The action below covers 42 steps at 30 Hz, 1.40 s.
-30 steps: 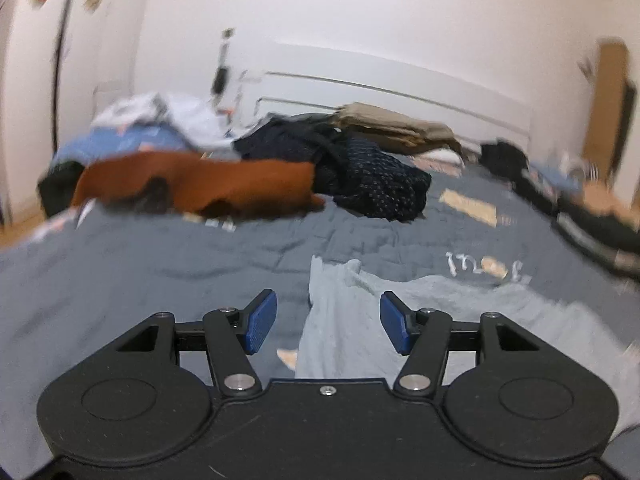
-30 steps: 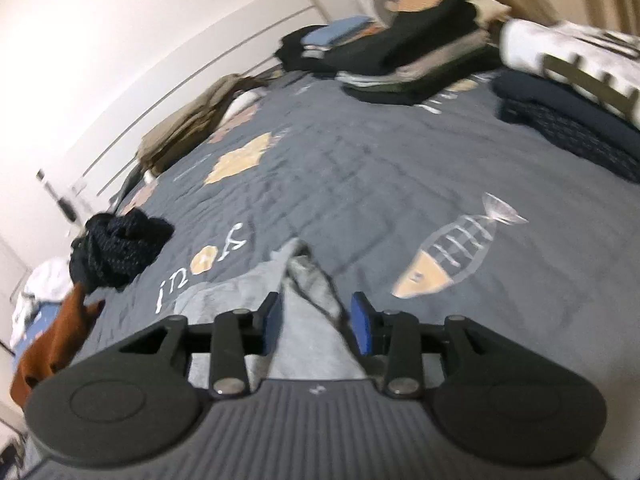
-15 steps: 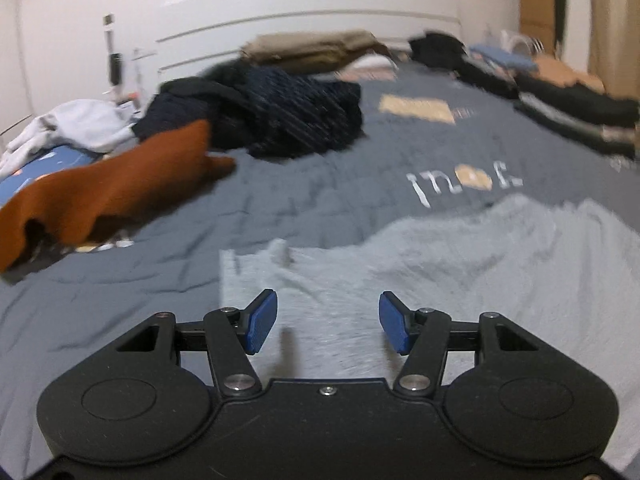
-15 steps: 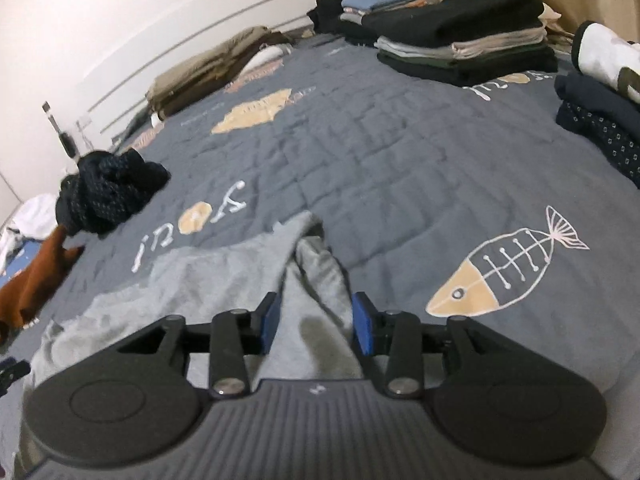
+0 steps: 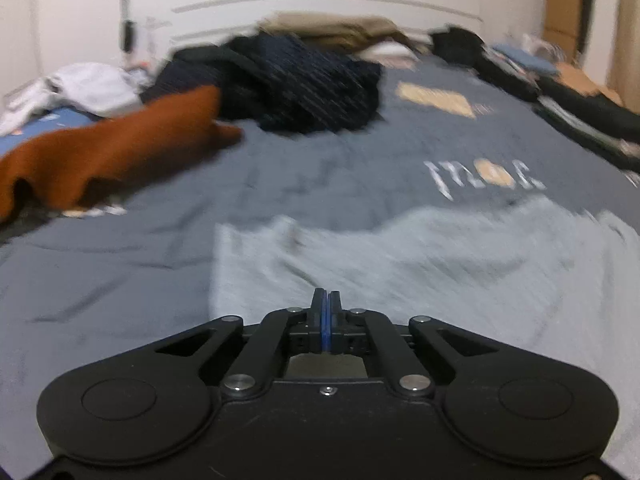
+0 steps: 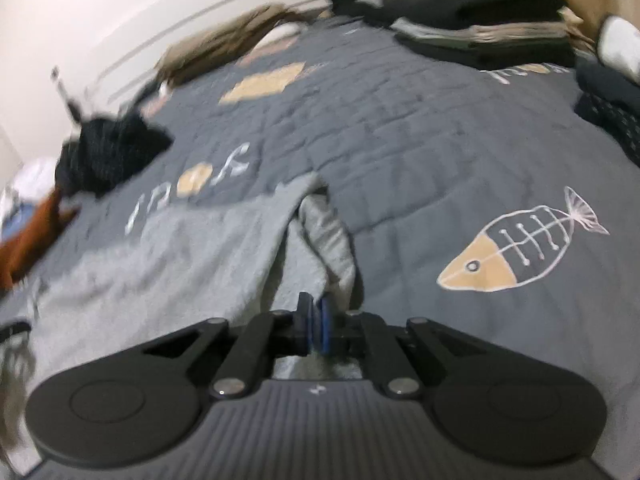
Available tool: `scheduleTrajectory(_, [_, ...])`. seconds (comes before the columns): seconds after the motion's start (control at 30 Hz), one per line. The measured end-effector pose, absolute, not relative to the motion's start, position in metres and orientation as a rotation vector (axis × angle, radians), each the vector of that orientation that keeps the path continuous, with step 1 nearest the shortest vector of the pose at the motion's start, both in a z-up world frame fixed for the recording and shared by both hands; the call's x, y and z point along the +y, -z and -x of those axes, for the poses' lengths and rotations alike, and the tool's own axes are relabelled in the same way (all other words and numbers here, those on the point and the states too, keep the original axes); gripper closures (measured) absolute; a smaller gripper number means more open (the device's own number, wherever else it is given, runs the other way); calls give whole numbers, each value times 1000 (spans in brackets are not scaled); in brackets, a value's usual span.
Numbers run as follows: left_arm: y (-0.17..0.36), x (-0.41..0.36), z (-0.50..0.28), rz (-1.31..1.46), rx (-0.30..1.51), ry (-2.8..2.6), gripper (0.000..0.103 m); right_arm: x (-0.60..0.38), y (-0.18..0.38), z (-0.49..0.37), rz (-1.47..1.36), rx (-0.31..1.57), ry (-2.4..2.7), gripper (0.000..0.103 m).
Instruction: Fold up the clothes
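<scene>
A light grey garment (image 5: 400, 264) lies spread flat on the dark grey bedspread (image 5: 320, 176). My left gripper (image 5: 326, 300) sits low over its near left part, its jaws closing until the blue pads meet, pinching the cloth. In the right wrist view the same grey garment (image 6: 160, 264) runs off to the left, with a rolled fold (image 6: 328, 232) along its right edge. My right gripper (image 6: 314, 312) is at the base of that fold, its jaws closing on the cloth with only a sliver left between the pads.
A rust-brown garment (image 5: 100, 160) and a dark heap of clothes (image 5: 300, 88) lie at the back left. Folded stacks (image 6: 480, 28) line the bed's far right side. A fish print (image 6: 516, 248) marks bare bedspread (image 6: 400, 128) to the right. The white headboard (image 5: 320, 4) is behind.
Both grippers went from open to shut on the grey garment. The left one moved right and down onto the cloth; the right one sank a little closer to the fold.
</scene>
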<state>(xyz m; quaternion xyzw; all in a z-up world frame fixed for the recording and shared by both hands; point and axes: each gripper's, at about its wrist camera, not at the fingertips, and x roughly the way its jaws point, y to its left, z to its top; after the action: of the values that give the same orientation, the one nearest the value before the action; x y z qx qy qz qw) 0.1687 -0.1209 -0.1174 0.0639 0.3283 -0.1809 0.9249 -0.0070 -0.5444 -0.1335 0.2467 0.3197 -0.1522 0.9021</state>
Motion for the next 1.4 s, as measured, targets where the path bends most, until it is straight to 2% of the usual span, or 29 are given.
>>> scheduleTrajectory(0.13, [111, -104, -175, -71, 679, 343, 103, -558, 123, 20, -573, 568, 377, 101])
scheduleTrajectory(0.23, [111, -109, -175, -57, 732, 387, 102, -559, 128, 17, -585, 602, 365, 101])
scheduleTrajectory(0.33, [111, -127, -167, -78, 746, 444, 91, -559, 135, 13, -593, 650, 343, 101])
scheduleTrajectory(0.37, [110, -137, -163, -117, 729, 457, 73, -558, 136, 12, -593, 657, 338, 101])
scheduleTrajectory(0.4, [112, -146, -162, -150, 717, 450, 45, -557, 136, 12, -591, 658, 335, 100])
scheduleTrajectory(0.43, [113, -154, -161, -180, 706, 442, 35, -557, 137, 11, -586, 659, 335, 100])
scheduleTrajectory(0.53, [122, -170, -165, -233, 690, 428, 38, -559, 137, 13, -604, 658, 335, 99])
scheduleTrajectory(0.57, [127, -173, -167, -244, 699, 423, 51, -560, 138, 13, -611, 657, 335, 99])
scheduleTrajectory(0.6, [132, -174, -172, -241, 727, 416, 69, -560, 138, 12, -610, 656, 334, 99])
scheduleTrajectory(0.67, [140, -171, -180, -206, 765, 413, 93, -560, 139, 12, -601, 655, 332, 99])
scheduleTrajectory(0.7, [142, -167, -182, -177, 774, 416, 98, -559, 140, 12, -597, 652, 334, 99])
scheduleTrajectory(0.77, [137, -155, -183, -102, 758, 424, 100, -559, 140, 12, -591, 644, 337, 100])
scheduleTrajectory(0.97, [114, -122, -185, 19, 663, 357, 102, -561, 135, 17, -615, 585, 356, 101])
scheduleTrajectory(1.27, [113, -125, -185, -25, 717, 361, 99, -560, 141, 13, -610, 627, 358, 100])
scheduleTrajectory(1.33, [111, -129, -181, -58, 694, 360, 87, -562, 139, 13, -611, 627, 354, 98])
scheduleTrajectory(1.37, [111, -130, -180, -75, 688, 358, 65, -563, 137, 13, -610, 624, 347, 97])
scheduleTrajectory(1.4, [111, -132, -180, -91, 681, 356, 51, -563, 135, 13, -602, 618, 339, 97])
